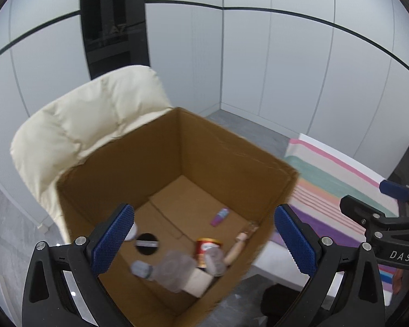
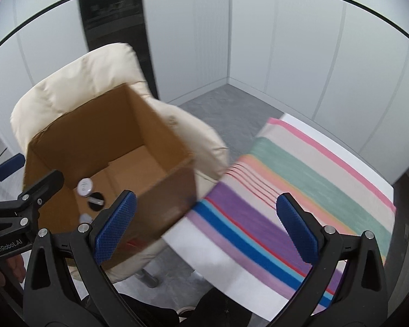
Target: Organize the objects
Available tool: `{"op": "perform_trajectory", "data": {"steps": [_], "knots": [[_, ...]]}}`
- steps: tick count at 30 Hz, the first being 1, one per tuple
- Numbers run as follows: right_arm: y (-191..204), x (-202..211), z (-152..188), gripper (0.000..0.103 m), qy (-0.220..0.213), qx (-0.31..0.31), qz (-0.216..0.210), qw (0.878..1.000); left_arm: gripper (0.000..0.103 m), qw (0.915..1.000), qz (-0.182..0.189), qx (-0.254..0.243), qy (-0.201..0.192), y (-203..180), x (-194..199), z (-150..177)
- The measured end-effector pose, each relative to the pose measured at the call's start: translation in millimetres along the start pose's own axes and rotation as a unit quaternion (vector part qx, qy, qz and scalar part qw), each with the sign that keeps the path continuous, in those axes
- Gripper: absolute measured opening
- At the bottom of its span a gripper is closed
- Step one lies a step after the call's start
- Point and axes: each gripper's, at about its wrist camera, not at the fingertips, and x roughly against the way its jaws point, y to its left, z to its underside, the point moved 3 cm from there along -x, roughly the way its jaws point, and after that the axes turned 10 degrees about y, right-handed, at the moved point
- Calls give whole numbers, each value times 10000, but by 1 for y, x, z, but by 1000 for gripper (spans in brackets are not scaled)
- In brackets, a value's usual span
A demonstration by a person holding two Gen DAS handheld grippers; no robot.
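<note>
So both claws are spread wide with nothing between the pads. The left claw (image 1: 204,234) hangs right over the open cardboard box (image 1: 177,147), which sits on a cream padded chair (image 1: 76,125). Looking down between its fingers you get the box floor with the stuff already in there: a red can (image 1: 206,248), a clear plastic bottle (image 1: 163,269) lying on its side (blurry), a small purple tube (image 1: 219,216) further back, a wooden-handled tool (image 1: 237,248) against the right wall, a black round lid (image 1: 147,244) and a white cap (image 1: 132,231) half hidden behind the left pad.

The right claw (image 2: 204,226) is off to the side of the box, its left pad in front of the box's near corner and its right pad over the striped cloth (image 2: 300,179) on the surface.
</note>
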Motion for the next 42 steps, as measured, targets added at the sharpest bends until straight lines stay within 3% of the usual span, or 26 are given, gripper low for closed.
{"op": "perform_trajectory", "data": {"steps": [9,13,18,24,32,36,42], "knots": [[-76,21,27,103,74,-465,384,9981,103,9987,307,-318,254,-71,-9,-6],[-111,35,42,103,172,-974,308,9946,103,9975,273,-570,317,-97,0,5],[-137,57,67,103,339,-1196,525,9908,103,9961,183,-815,301,-113,21,21],[-145,87,111,103,460,-1261,527,9895,103,9948,-118,-943,357,-117,49,52],[-138,116,151,103,441,-1243,600,9895,103,9930,191,-920,717,-122,74,95],[-132,116,161,103,485,-1230,791,9881,103,9939,33,-877,671,-122,70,102],[-129,108,164,103,635,-1228,727,9877,103,9945,86,-797,671,-123,63,98]]}}
